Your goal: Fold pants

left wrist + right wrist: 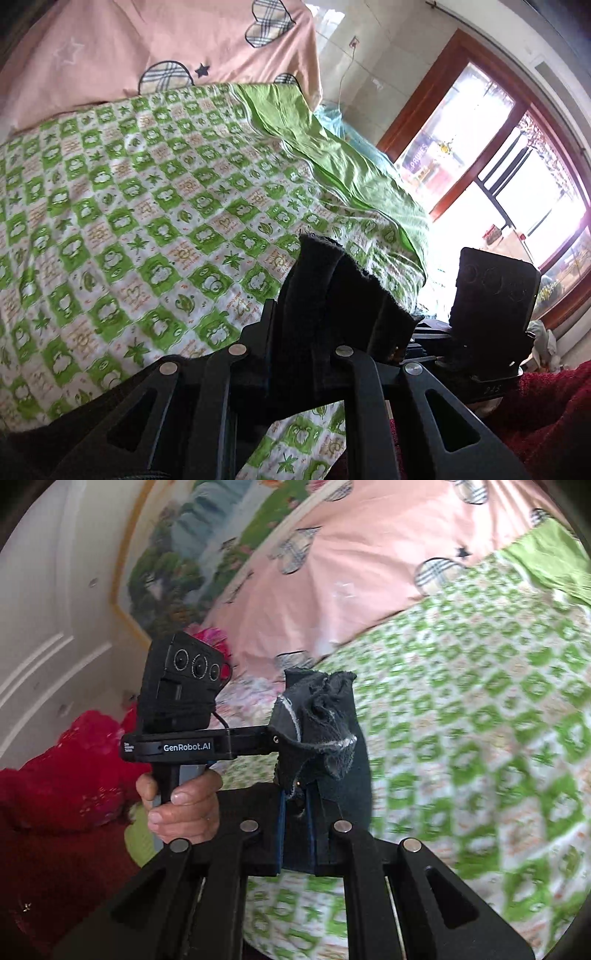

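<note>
Dark fabric of the pants (325, 295) is bunched between the closed jaws of the left gripper (314, 332), held above the green-checked bedsheet (129, 221). Further right over that same bedsheet, the right gripper (306, 805) pinches another dark, frayed-edged bunch, with the person's other hand (181, 805) on the left tool's handle beside it. Both ends look lifted clear of the sheet. To do this well, I would keep both pinches firm and level, draw the cloth taut between them, then lay it flat on the bedsheet.

Bed (129, 206) is covered by green-and-white checked sheet (480, 720); pink quilt (147, 40) is piled at far end.
</note>
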A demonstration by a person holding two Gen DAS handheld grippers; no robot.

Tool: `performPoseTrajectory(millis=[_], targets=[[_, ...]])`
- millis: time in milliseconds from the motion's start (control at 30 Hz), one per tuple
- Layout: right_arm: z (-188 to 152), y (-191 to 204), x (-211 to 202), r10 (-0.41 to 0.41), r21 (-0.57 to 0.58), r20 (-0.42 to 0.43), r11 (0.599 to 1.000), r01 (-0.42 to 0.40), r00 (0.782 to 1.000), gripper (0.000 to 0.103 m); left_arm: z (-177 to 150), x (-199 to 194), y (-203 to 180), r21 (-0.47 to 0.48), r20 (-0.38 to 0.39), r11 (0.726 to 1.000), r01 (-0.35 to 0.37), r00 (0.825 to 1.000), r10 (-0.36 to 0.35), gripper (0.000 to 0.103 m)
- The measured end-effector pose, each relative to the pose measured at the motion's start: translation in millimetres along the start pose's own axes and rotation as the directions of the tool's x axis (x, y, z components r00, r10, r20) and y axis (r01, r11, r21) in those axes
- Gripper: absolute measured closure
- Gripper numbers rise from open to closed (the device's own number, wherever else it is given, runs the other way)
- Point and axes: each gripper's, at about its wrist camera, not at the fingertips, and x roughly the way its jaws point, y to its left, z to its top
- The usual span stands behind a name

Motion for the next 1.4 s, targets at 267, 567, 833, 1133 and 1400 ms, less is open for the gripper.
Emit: performPoseTrajectory(millis=[267, 567, 833, 1133, 1400], targets=[[-13.1, 35.0, 65.6, 0.085, -0.073, -0.155, 0.993, -0.097, 0.984, 0.092, -48.6, -59.2, 43.1, -0.121, 0.083, 0.99, -0.07, 0.993, 0.081, 0.097], [-29.5, 45.8, 123.5, 0.077, -0.111, -0.311, 0.987, -0.116, 0.947, 0.092, -106.3, -77.3, 91.8, -0.283, 0.104, 0.952, -0.112, 0.984, 0.147, 0.097], [-48.5, 42.8, 165.8, 0.021, -0.139, -0.417, 0.987, -0.087, 0.908, 0.092, -145.1, -73.9, 124.3, -0.425, 0.094, 0.893, -0.149, 0.974, 0.207, 0.097], [-60.8, 38.7, 180.0, -0.008, -0.141, -0.485, 0.988, -0.07, 0.875, 0.089, -169.2, -78.1, 139.7, -0.509, 0.101, 0.843, -0.173, 0.961, 0.258, 0.097], [-64.6, 39.2, 186.1, -0.005, -0.131, -0.502, 0.989, -0.07, 0.865, 0.082, -182.9, -87.7, 141.4, -0.543, 0.109, 0.818, -0.189, 0.95, 0.292, 0.095]])
